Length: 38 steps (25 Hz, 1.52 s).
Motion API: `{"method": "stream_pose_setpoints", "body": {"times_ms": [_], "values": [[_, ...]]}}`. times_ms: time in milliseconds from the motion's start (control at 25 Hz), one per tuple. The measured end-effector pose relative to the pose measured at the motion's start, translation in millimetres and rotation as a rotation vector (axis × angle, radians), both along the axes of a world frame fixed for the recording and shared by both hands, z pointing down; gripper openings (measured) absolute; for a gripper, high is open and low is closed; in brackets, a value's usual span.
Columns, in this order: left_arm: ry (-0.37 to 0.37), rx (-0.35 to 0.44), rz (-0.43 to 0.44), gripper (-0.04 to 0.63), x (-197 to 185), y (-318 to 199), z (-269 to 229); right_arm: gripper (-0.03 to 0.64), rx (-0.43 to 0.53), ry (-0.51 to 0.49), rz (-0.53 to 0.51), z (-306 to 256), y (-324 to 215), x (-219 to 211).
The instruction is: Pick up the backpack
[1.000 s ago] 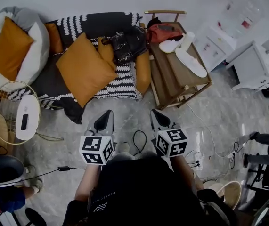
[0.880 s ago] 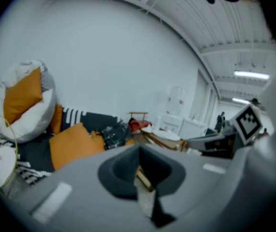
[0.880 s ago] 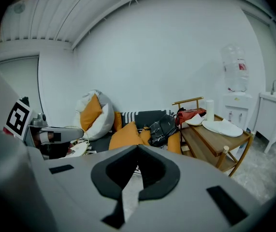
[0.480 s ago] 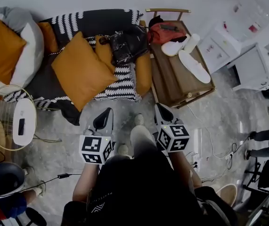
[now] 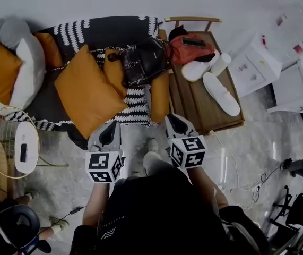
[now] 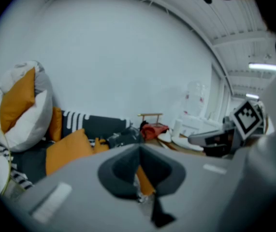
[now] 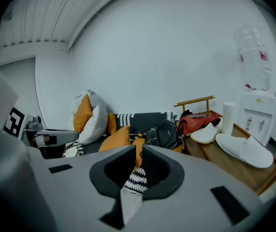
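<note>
The black backpack (image 5: 143,62) leans upright on the sofa's striped throw, beside the orange cushions; it also shows in the left gripper view (image 6: 123,138) and the right gripper view (image 7: 167,133). Both grippers are held in front of the person's body over the floor, well short of the backpack. My left gripper (image 5: 111,127) (image 6: 138,149) has its tips together and holds nothing. My right gripper (image 5: 171,120) (image 7: 138,149) shows a narrow slit between its tips; its jaws are opening with nothing between them.
A large orange cushion (image 5: 90,92) lies left of the backpack. A wooden bench (image 5: 204,102) to its right carries a red bag (image 5: 193,47) and white slippers (image 5: 220,86). A round wire side table (image 5: 10,137) stands left, white cabinets (image 5: 257,62) right, cables (image 5: 236,169) cross the floor.
The person has stepped toward the sofa, and both grippers have moved forward with them, closer to the backpack. The right gripper's tips have parted slightly.
</note>
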<state>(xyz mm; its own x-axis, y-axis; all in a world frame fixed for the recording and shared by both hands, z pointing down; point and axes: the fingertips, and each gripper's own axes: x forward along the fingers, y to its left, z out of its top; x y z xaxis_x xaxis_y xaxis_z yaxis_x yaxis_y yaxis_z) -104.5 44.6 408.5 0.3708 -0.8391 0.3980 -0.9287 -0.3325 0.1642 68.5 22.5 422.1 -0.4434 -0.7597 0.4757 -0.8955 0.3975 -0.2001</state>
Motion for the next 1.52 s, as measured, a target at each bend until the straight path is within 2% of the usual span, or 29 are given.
{"method": "stream_pose_setpoints", "body": {"times_ms": [480, 680, 840, 1080, 1520], "values": [[-0.042, -0.025, -0.043, 0.014, 28, -79, 13, 0.084, -0.038, -0.027, -0.055, 24, -86, 24], [-0.071, -0.037, -0.03, 0.014, 40, -95, 20, 0.126, -0.044, -0.028, -0.036, 34, -112, 30], [-0.067, -0.051, -0.014, 0.02, 45, -115, 25, 0.152, -0.04, -0.02, -0.019, 40, -133, 30], [-0.062, -0.073, 0.037, 0.039, 55, -157, 38, 0.204, -0.06, -0.007, 0.018, 55, -162, 32], [-0.07, -0.165, 0.174, 0.054, 53, -248, 74, 0.216, -0.164, 0.016, 0.183, 109, -246, 32]]}}
